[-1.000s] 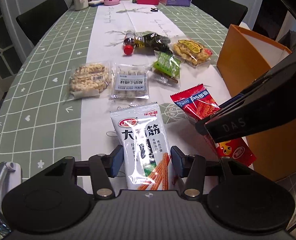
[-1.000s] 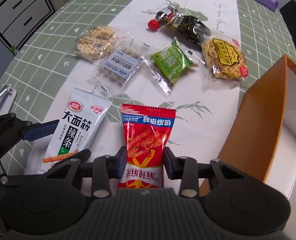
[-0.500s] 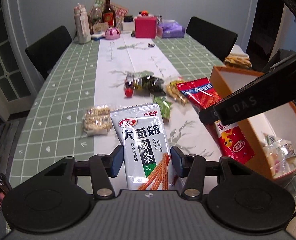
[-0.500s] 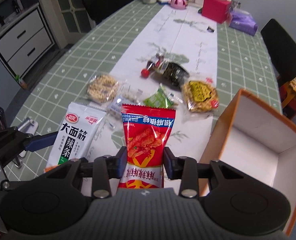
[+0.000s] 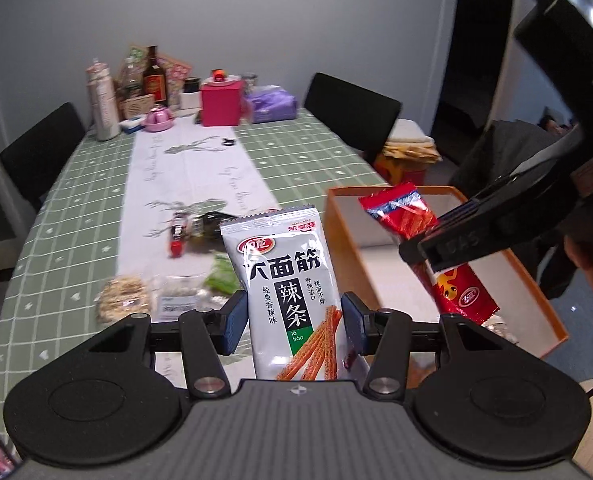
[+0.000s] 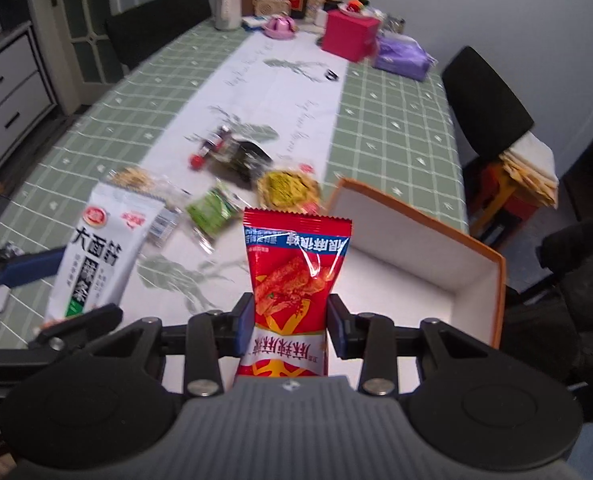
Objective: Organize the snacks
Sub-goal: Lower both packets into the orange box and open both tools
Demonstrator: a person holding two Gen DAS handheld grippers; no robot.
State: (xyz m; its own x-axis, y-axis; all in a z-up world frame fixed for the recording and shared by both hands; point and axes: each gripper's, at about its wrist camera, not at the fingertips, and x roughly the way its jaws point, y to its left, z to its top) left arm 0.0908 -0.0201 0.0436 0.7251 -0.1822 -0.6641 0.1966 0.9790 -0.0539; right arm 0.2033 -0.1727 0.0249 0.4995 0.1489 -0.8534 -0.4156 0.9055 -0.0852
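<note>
Red packet (image 6: 296, 276) base hidden behind right tongs (image 6: 290, 322)

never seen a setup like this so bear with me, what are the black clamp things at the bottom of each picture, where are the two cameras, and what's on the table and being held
There is no robot here: a person holds a hand-held two-finger clamp in each hand, and each clamp carries a wide-angle camera looking forward along its fingers. So each picture looks out from one clamp.

In the left camera's picture, the left gripper is closed on a white snack packet. In the right camera's picture, the right gripper is closed on a red snack packet. Each clamp also shows up at the edge of the other's picture.

Both packets are held above a table with a green checked cloth. More snacks lie on it, among them a green packet and a yellow one. Beside them stands an open orange box, white inside.
</note>
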